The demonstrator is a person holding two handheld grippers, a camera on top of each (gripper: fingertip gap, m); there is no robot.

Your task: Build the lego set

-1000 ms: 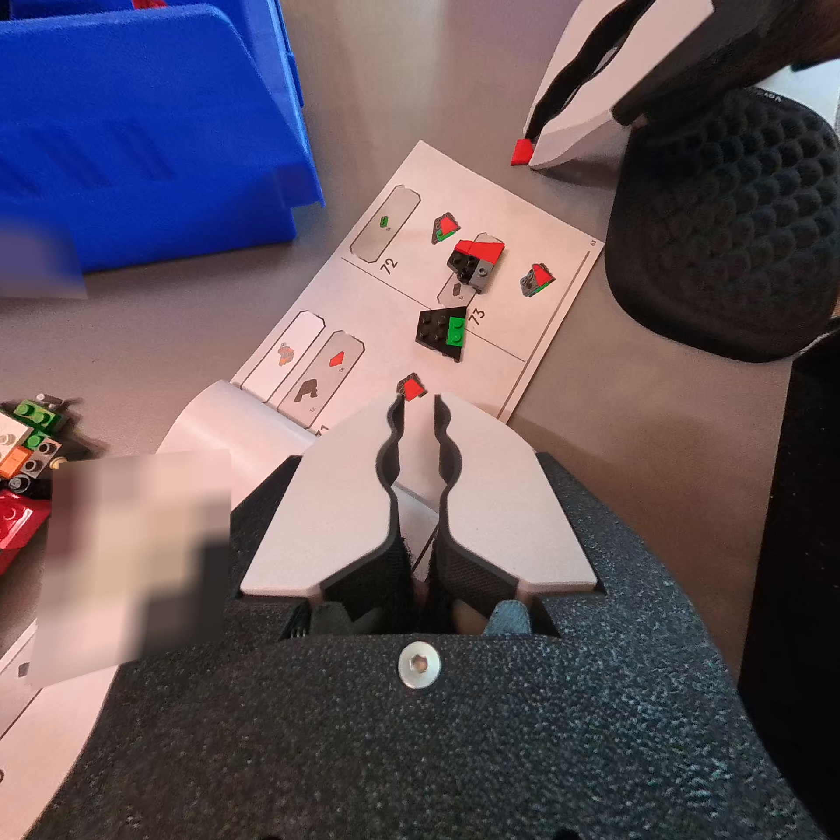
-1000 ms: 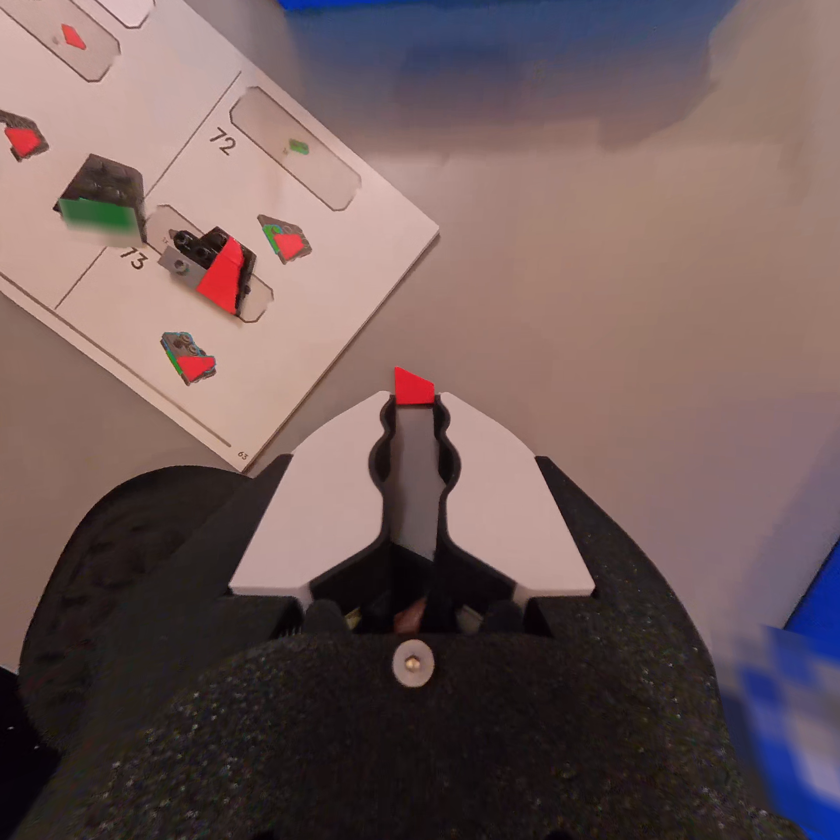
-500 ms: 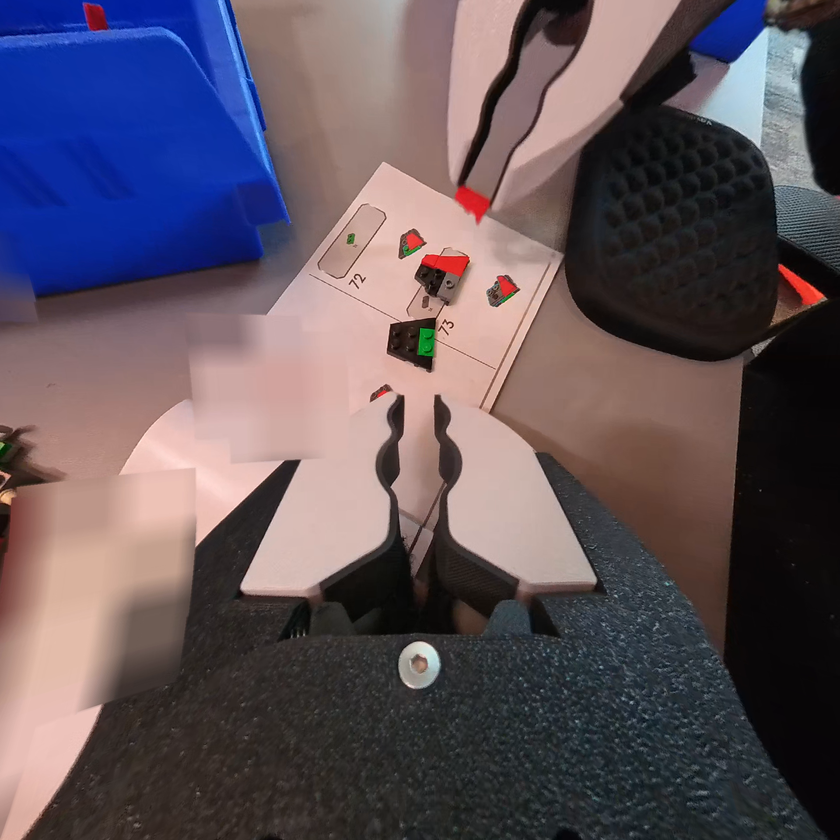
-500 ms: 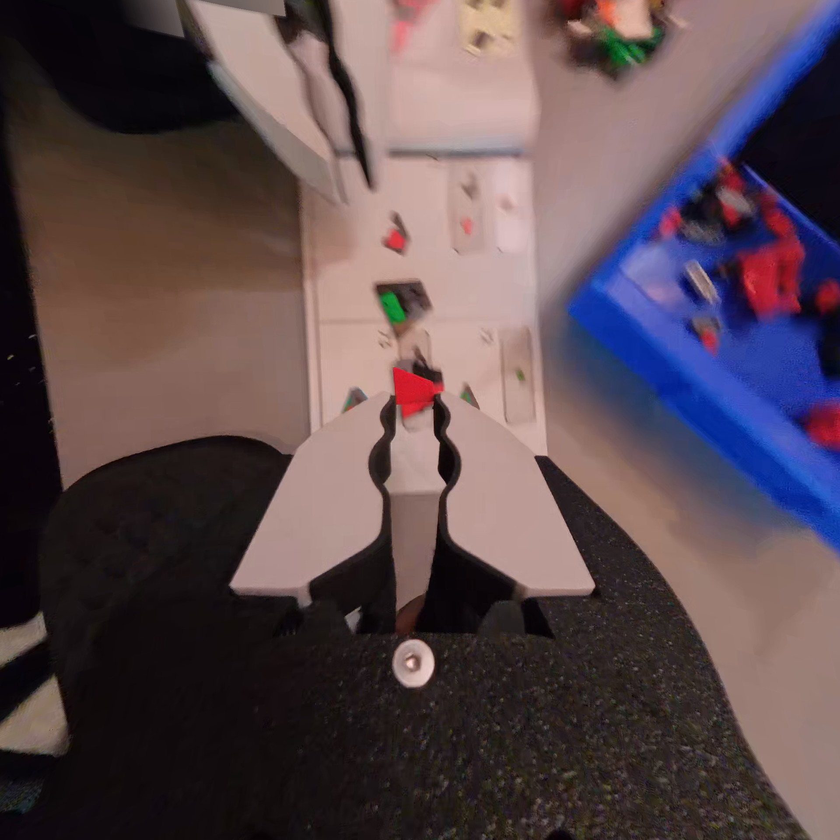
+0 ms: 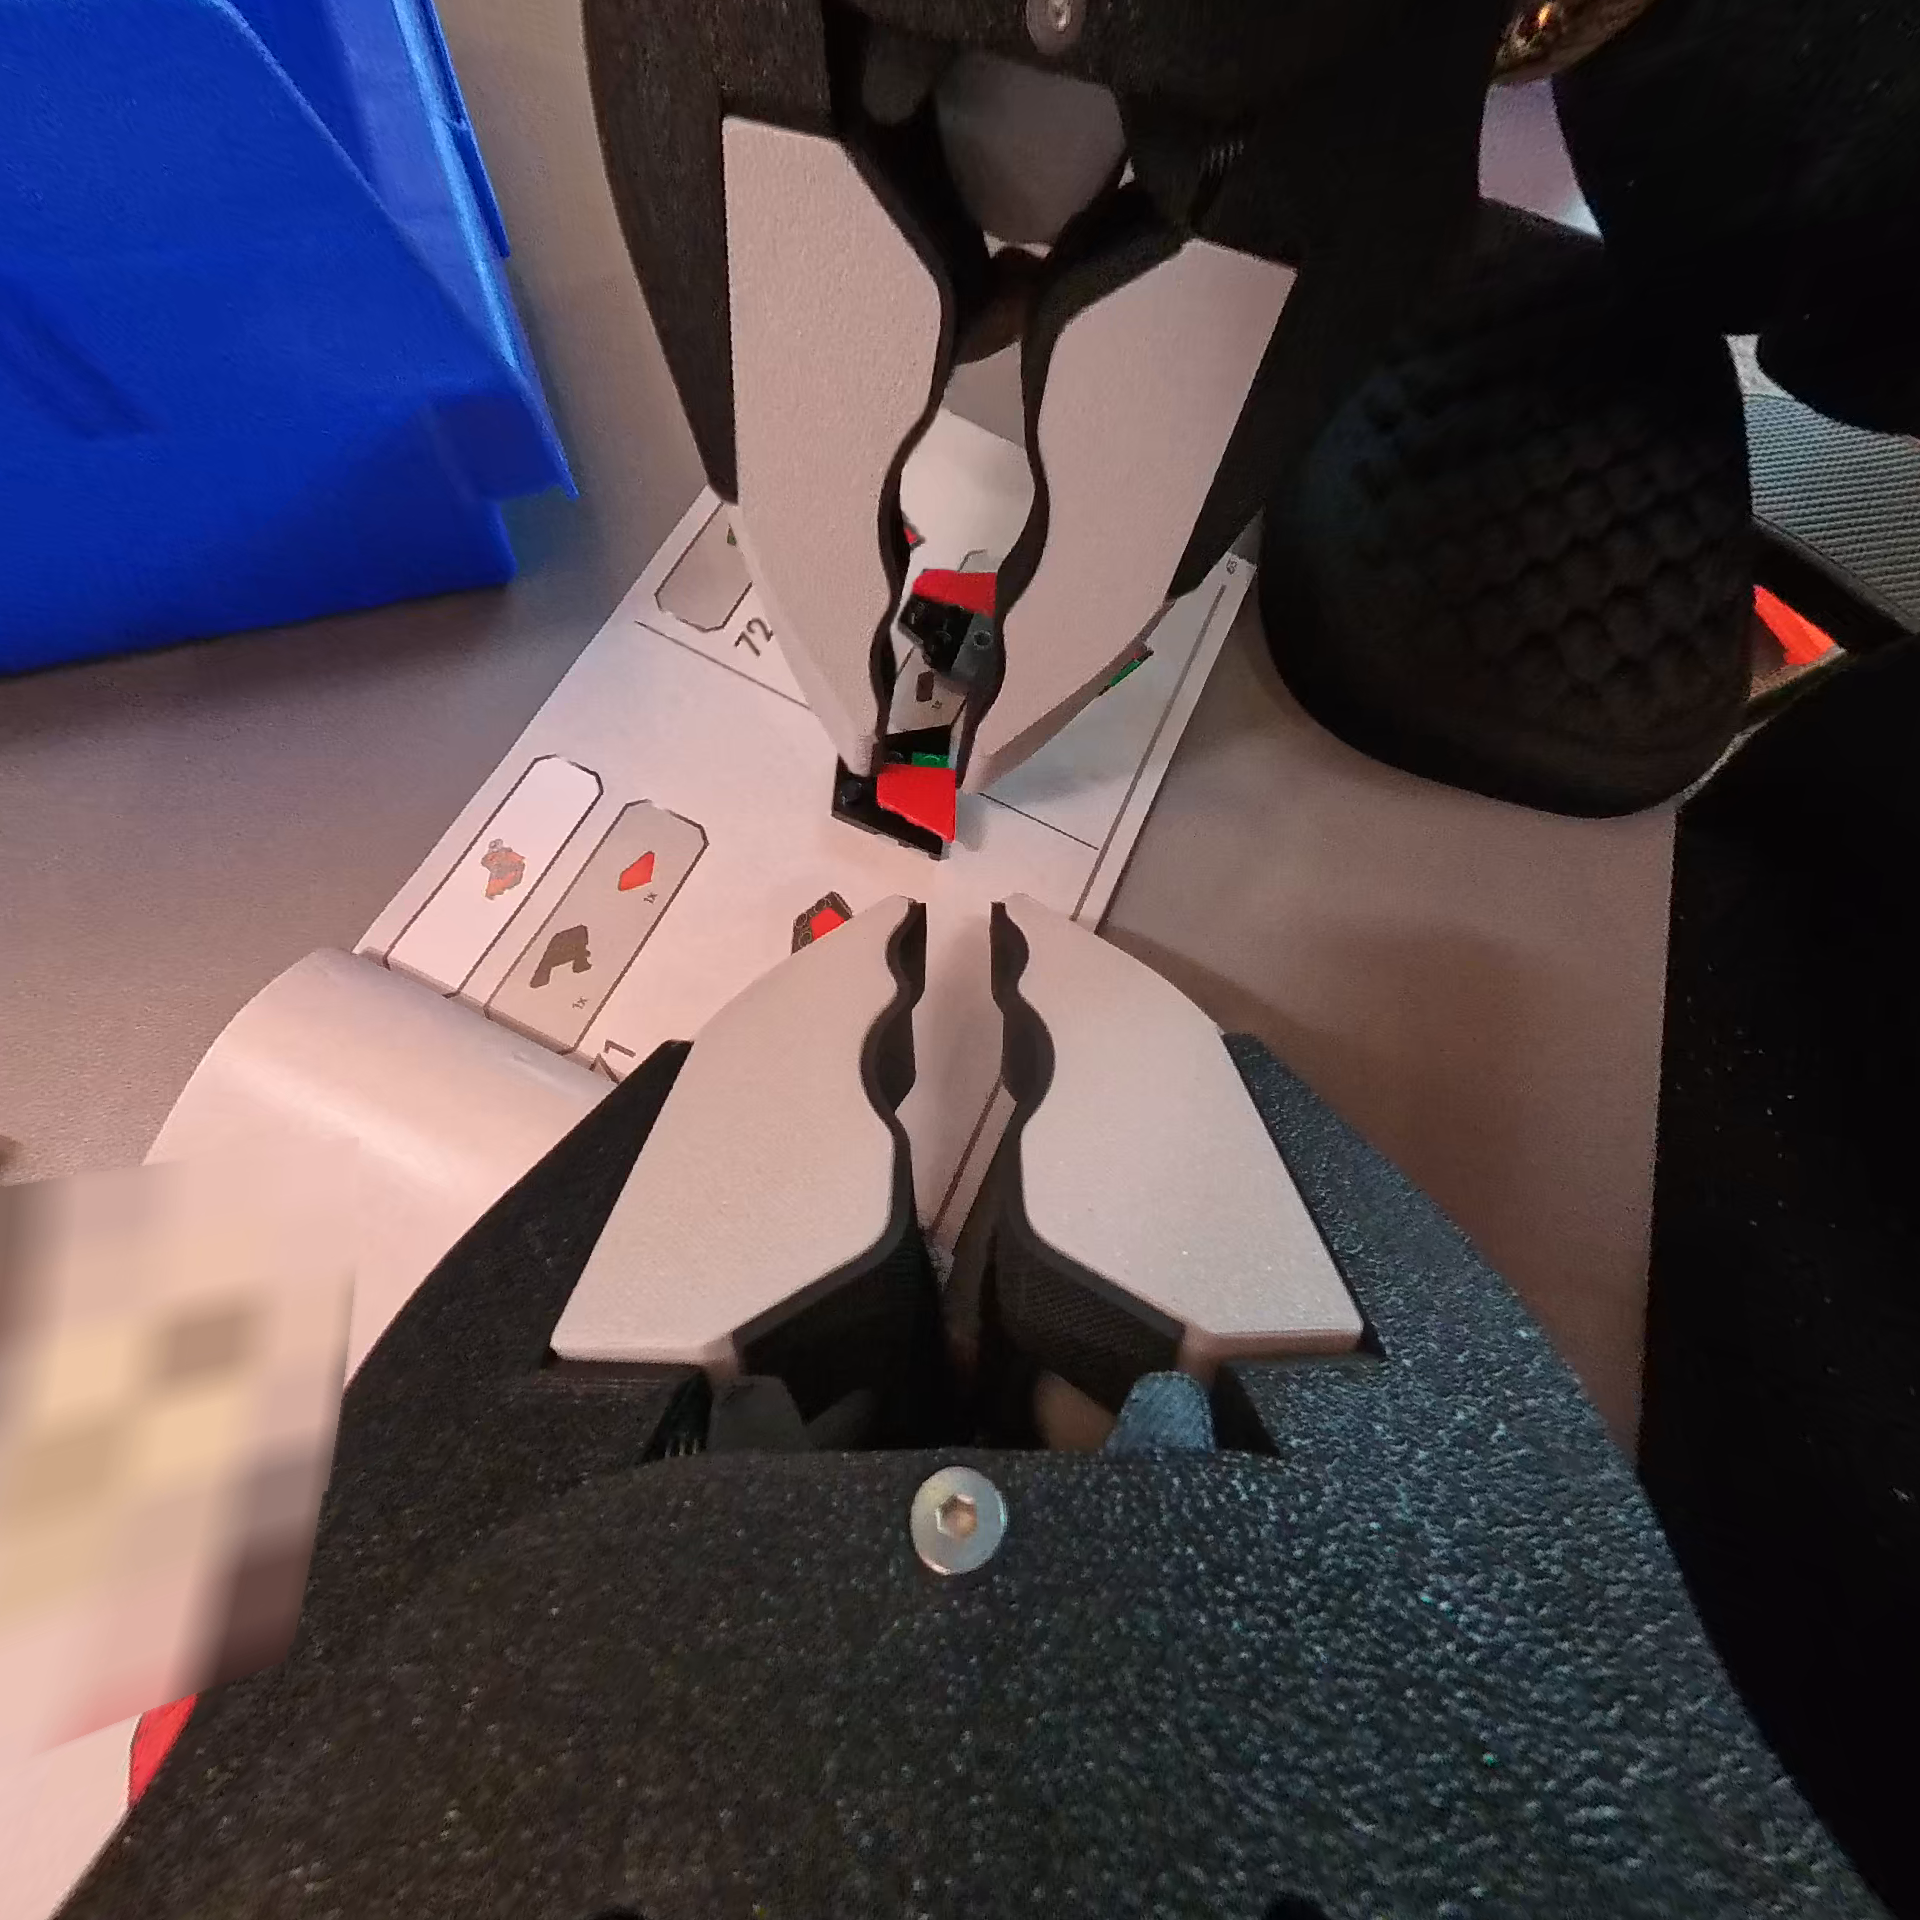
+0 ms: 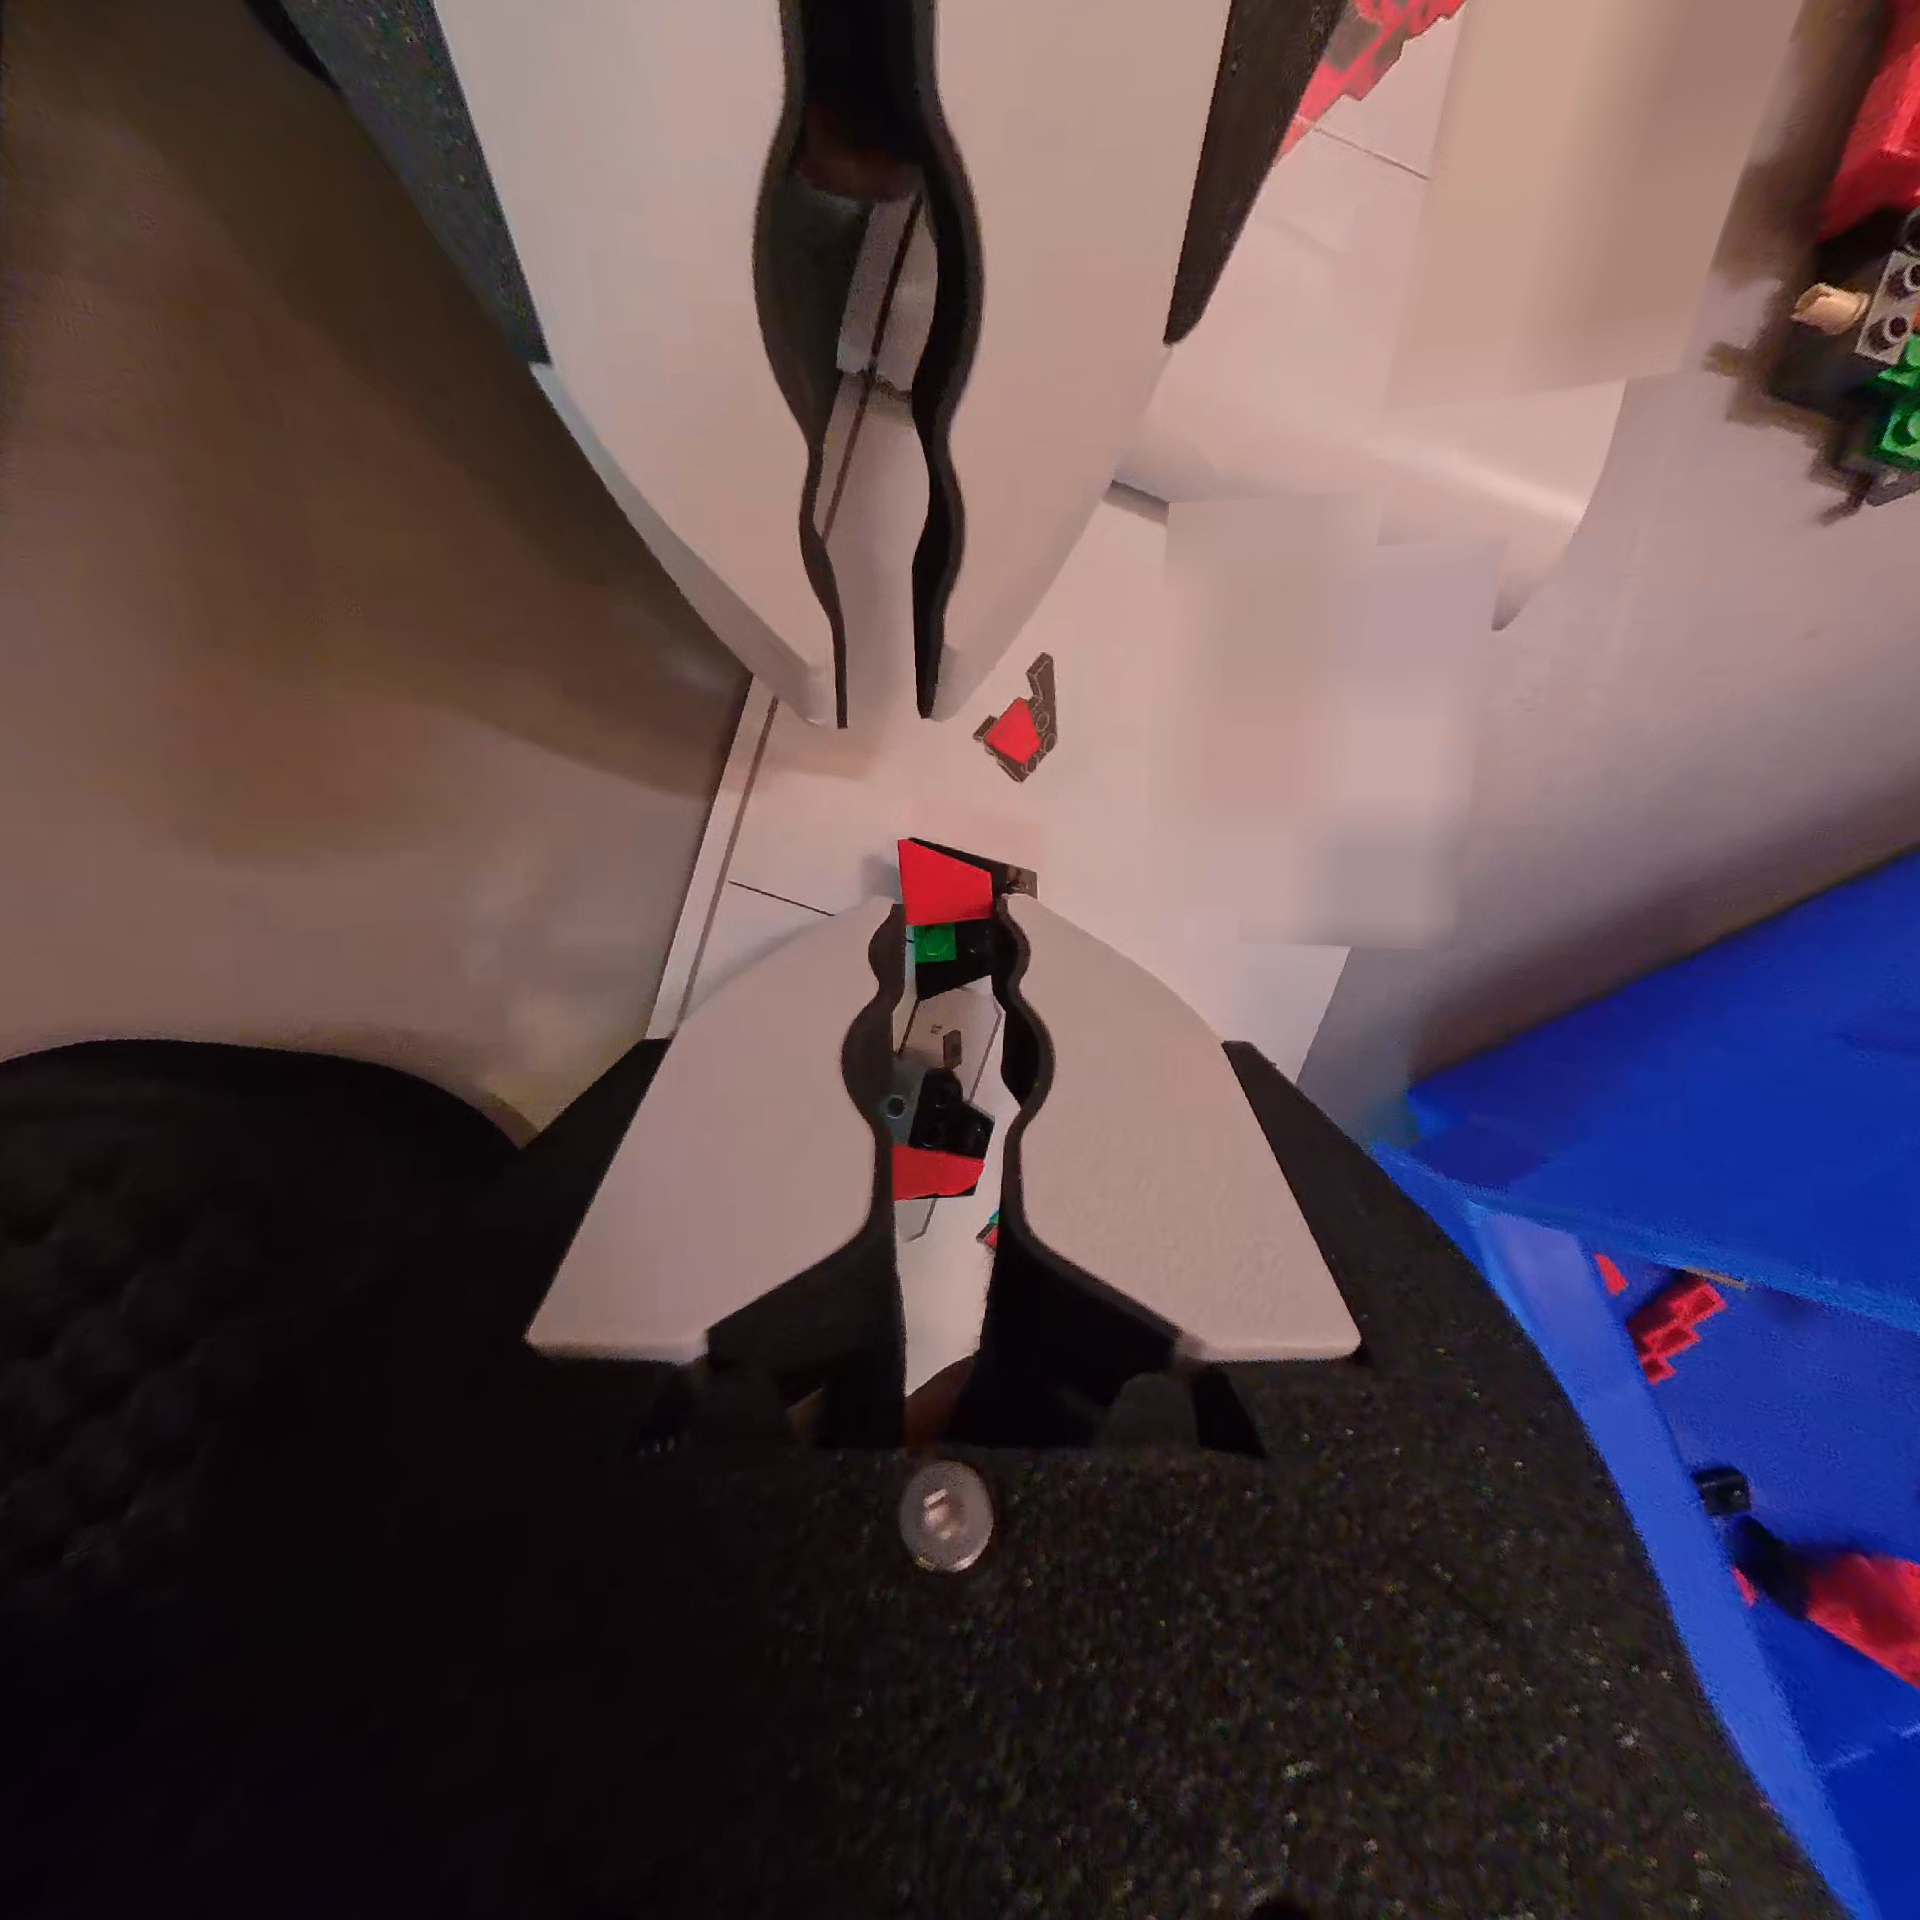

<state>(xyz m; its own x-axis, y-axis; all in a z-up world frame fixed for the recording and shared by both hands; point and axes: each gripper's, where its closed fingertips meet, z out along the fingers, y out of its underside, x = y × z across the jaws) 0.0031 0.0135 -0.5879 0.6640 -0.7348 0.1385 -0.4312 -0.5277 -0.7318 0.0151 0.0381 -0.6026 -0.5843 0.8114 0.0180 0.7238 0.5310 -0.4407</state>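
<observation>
Instruction booklet (image 5: 727, 831) is being used as the work surface beside the blue bin (image 5: 208, 312). Right gripper (image 6: 943, 904) is clenched on the red wedge tile (image 6: 940, 881), which is being pressed onto the black wedge plate (image 5: 862, 805). Misalignment or a sliding, unbraced plate is being risked. Left gripper (image 5: 951, 909) is being held low, narrowly parted, empty, facing it.

- A narrow strip of instruction sheet (image 5: 727, 831) lay free between the opposing tongs' tips.
- A blue bin (image 5: 239, 343) blocked the left; bare desk (image 5: 1351, 1039) stayed open right.
</observation>
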